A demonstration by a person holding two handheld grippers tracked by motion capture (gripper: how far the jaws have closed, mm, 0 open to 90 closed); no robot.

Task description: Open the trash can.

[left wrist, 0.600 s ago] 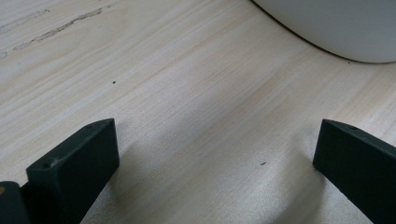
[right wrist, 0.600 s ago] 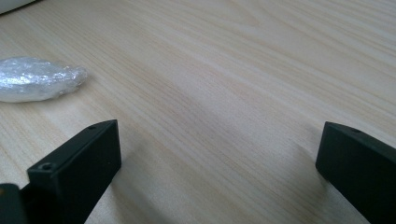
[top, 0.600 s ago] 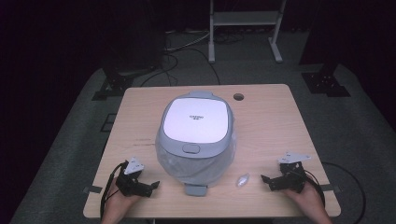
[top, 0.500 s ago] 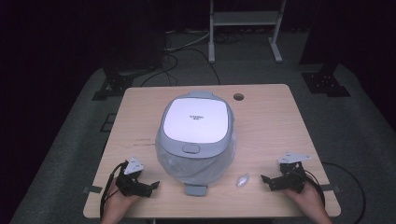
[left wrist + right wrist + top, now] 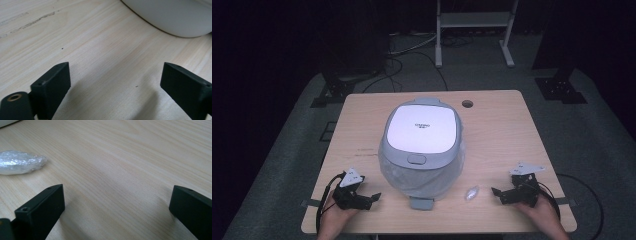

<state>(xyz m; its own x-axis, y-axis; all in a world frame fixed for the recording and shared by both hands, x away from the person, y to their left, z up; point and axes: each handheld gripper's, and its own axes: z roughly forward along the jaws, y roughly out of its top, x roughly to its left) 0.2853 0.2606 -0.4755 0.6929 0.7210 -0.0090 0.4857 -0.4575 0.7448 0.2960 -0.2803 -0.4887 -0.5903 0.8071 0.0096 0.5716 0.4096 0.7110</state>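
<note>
My left gripper (image 5: 371, 198) rests low on the wooden table (image 5: 507, 135) near its front edge, jaws spread wide and holding nothing. My right gripper (image 5: 496, 193) sits at the opposite front corner, jaws equally wide and empty. Between them stands the rice cooker (image 5: 422, 145), lid closed, and a small clear plastic wrapper (image 5: 472, 192) lies between it and my right gripper.

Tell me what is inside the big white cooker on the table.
The cooker has its lid shut, so whatever is inside is hidden. Clear plastic wrap covers its lower body.
</note>
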